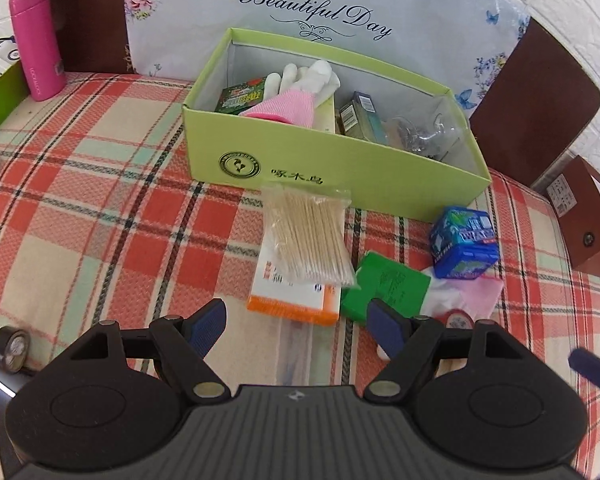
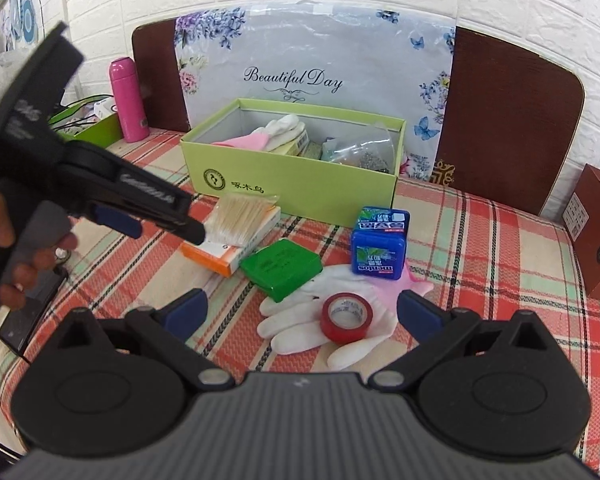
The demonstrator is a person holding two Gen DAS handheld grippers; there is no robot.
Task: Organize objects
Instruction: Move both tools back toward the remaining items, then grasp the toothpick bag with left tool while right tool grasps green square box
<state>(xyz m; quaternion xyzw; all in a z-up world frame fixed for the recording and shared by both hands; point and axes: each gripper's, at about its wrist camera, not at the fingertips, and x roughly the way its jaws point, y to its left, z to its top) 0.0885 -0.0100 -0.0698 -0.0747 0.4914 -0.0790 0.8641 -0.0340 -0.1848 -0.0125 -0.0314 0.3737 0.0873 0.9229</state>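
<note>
A light green open box (image 1: 332,168) (image 2: 292,184) stands on the plaid cloth, holding a pink-cuffed glove (image 1: 300,92), small cartons and a clear bag. In front lie a bag of cotton swabs (image 1: 308,236) (image 2: 240,212) on an orange-white carton (image 1: 292,300) (image 2: 228,252), a green case (image 1: 384,288) (image 2: 282,268), a blue mint box (image 1: 464,244) (image 2: 378,244), a white glove (image 2: 320,320) and a red tape roll (image 2: 346,316). My left gripper (image 1: 298,328) is open above the carton's near end. My right gripper (image 2: 300,312) is open, low over the white glove and tape.
A pink bottle (image 1: 36,40) (image 2: 129,100) and another green box (image 1: 0,96) stand at the left. A brown box (image 1: 588,224) (image 2: 596,236) stands at the right. A floral bag (image 2: 316,76) leans on a brown chair back (image 2: 508,120). A black tape roll (image 1: 10,350) lies near left.
</note>
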